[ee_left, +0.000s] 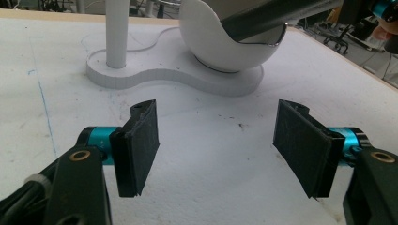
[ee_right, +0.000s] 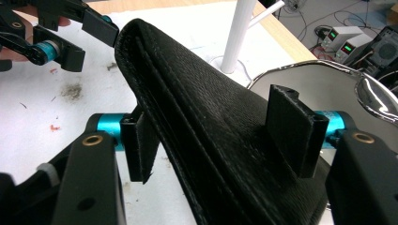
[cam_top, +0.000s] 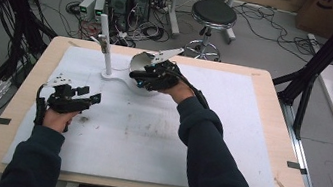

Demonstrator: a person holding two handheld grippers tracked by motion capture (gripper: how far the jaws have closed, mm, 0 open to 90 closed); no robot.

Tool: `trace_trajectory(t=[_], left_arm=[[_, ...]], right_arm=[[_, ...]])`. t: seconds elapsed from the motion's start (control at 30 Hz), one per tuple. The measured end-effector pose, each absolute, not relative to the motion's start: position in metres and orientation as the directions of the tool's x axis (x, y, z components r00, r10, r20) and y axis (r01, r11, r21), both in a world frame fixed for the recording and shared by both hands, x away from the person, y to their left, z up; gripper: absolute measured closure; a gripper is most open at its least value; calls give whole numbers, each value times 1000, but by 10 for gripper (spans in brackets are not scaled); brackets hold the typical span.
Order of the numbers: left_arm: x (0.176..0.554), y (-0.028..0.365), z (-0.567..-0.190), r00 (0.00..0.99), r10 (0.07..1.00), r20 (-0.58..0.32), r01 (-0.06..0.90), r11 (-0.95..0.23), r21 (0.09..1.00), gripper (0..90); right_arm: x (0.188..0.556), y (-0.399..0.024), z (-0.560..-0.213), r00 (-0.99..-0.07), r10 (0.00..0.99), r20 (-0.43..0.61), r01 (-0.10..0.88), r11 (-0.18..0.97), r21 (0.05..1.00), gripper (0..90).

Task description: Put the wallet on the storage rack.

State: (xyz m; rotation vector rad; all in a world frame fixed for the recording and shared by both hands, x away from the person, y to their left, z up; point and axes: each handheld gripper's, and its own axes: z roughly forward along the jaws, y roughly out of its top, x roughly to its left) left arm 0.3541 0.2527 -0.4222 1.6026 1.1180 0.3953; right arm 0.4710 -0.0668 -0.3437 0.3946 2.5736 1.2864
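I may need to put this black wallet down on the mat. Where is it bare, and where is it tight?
The white mat is bare to the right of the right gripper and along the near edge between the forearms. It is crowded at the back: the stand with its post and the bowl. The left gripper takes the left side.

The wallet (ee_right: 220,136) runs off the right gripper view's bottom edge and hides part of the bowl (ee_right: 305,79).

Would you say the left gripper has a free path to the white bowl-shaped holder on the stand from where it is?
Probably yes: the left gripper has open, empty jaws aimed at the white holder, with bare mat between. The black case in the right gripper lies across its rim.
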Motion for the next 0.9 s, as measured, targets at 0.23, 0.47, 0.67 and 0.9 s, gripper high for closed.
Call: trace_trajectory(t=[0.23, 0.47, 0.67, 0.9], left_arm=[[354, 252, -422, 501, 818, -284, 458, 28, 888, 313], [354, 252, -422, 501, 816, -288, 461, 30, 887, 314], [354, 252, -422, 500, 817, -289, 462, 30, 886, 317], [354, 253, -422, 501, 816, -290, 462, 32, 886, 317]], right_arm=[[469, -74, -337, -954, 298, -38, 135, 539, 831, 339], [469, -75, -338, -961, 274, 26, 171, 519, 838, 332], [469, -71, -344, -945, 320, -76, 140, 601, 787, 401], [466, -71, -341, -957, 271, -102, 81, 590, 803, 324]])
